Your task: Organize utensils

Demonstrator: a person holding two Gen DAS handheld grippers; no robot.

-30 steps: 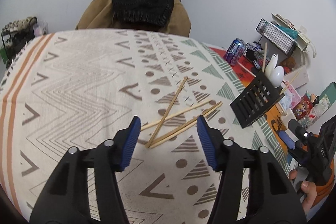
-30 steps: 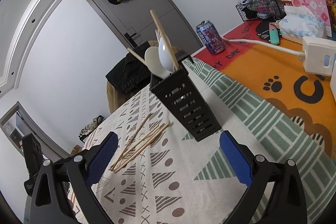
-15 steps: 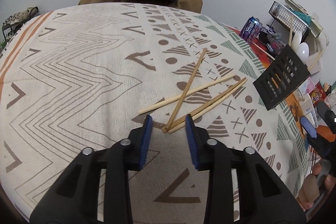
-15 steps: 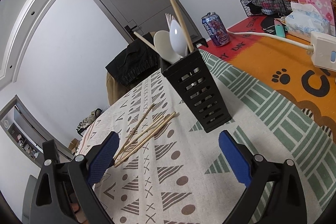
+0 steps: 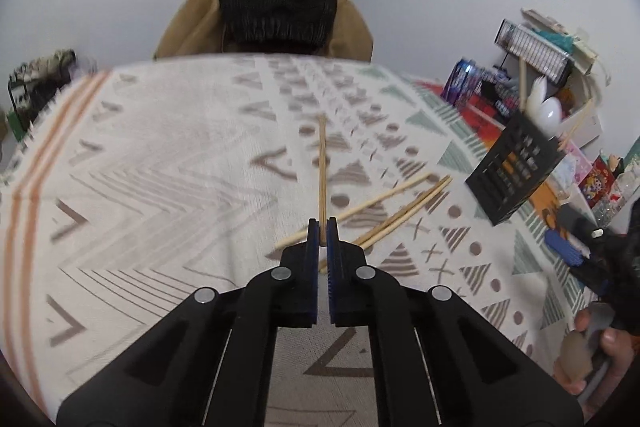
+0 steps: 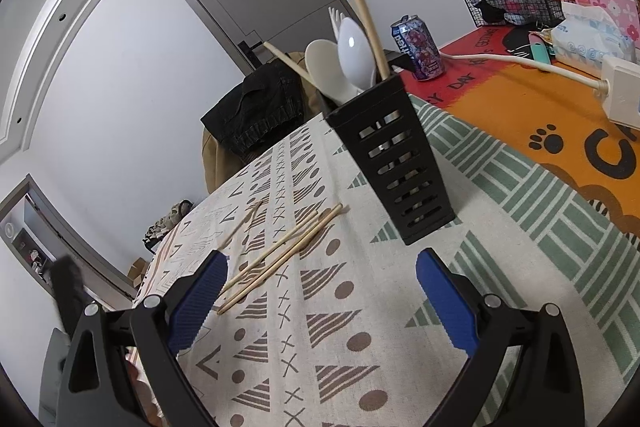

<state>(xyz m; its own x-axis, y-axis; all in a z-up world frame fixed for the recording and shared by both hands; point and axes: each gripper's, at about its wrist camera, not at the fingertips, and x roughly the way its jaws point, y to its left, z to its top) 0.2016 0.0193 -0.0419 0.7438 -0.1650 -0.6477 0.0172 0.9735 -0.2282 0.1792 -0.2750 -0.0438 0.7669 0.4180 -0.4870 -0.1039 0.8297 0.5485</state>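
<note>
Currently held: one thin pale wooden chopstick, clamped at its near end by the left gripper, whose jaws have just been closing.
Handling: judged light, stiff, prone to pivoting.
Remaining: three loose chopsticks lie on the patterned tablecloth, near the black slotted utensil holder.
Right gripper: spread apart, empty.

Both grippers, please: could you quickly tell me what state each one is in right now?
Left gripper: has just closed, shut on one chopstick.
Right gripper: open, holding nothing, facing the black utensil holder.
</note>
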